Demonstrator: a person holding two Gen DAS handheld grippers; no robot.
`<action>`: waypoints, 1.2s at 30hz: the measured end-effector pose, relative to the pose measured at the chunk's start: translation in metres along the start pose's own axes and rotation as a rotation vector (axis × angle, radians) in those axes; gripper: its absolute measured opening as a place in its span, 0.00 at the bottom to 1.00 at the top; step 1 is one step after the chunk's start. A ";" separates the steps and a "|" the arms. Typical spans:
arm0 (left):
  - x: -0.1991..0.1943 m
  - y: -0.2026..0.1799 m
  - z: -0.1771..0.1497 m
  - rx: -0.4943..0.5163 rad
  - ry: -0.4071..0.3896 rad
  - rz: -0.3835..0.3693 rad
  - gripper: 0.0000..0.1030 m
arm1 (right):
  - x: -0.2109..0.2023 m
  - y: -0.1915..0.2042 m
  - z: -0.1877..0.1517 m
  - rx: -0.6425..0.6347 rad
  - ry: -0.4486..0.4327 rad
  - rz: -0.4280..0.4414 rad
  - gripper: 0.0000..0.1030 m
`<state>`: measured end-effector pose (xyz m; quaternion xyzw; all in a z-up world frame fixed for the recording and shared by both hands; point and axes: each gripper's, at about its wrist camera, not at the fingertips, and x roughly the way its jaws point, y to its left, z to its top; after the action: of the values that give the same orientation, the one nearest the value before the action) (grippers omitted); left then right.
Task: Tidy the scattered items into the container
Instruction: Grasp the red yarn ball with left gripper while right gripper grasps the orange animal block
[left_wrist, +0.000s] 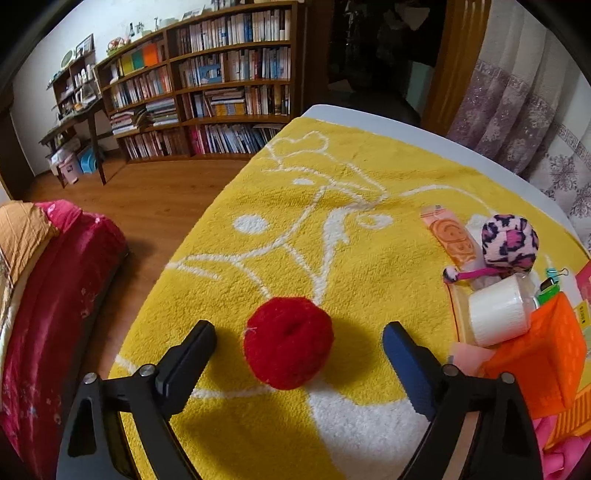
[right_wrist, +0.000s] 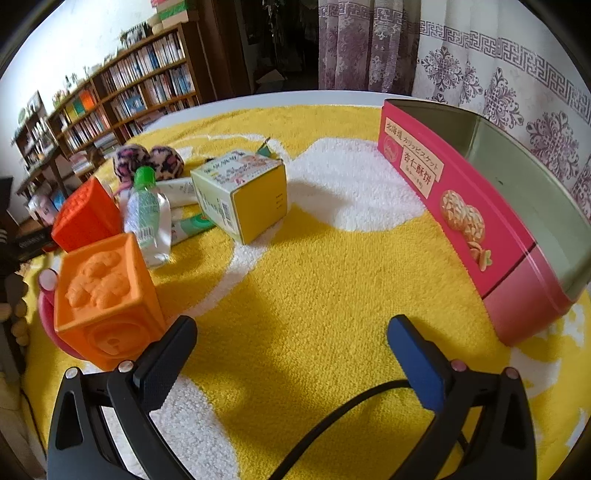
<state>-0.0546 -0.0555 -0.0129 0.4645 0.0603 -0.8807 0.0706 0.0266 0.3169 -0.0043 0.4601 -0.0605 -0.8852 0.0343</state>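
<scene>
A fuzzy red ball (left_wrist: 288, 343) lies on the yellow towel (left_wrist: 332, 229) between the fingers of my left gripper (left_wrist: 299, 329), which is open with a gap on each side of the ball. My right gripper (right_wrist: 292, 324) is open over bare towel with nothing between its fingers. The container, an open pink biscuit tin (right_wrist: 443, 192), stands to its right. To its left are an orange cube (right_wrist: 103, 295), a red-orange cube (right_wrist: 85, 218), a small green-capped bottle (right_wrist: 147, 214), a yellow-green carton (right_wrist: 243, 195) and leopard-print pom-poms (right_wrist: 147, 158).
In the left wrist view, a leopard plush (left_wrist: 509, 240), an orange sachet (left_wrist: 452, 236), a white cylinder (left_wrist: 498, 314) and an orange cube (left_wrist: 543, 354) crowd the right. The table's edge drops to wood floor at left, by red bedding (left_wrist: 62, 295). Bookshelves (left_wrist: 207, 81) and curtains (right_wrist: 480, 74) stand behind.
</scene>
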 end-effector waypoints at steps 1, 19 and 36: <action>0.000 -0.001 0.001 0.003 -0.004 0.006 0.81 | -0.001 -0.002 0.000 0.014 -0.008 0.017 1.00; -0.028 -0.012 -0.005 0.034 -0.118 -0.111 0.35 | -0.038 0.022 -0.002 -0.029 -0.116 0.260 0.77; -0.035 -0.027 -0.014 0.082 -0.113 -0.179 0.35 | -0.031 0.072 0.001 -0.214 -0.082 0.304 0.77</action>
<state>-0.0289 -0.0244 0.0093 0.4093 0.0615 -0.9100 -0.0239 0.0440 0.2491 0.0319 0.4027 -0.0364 -0.8892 0.2139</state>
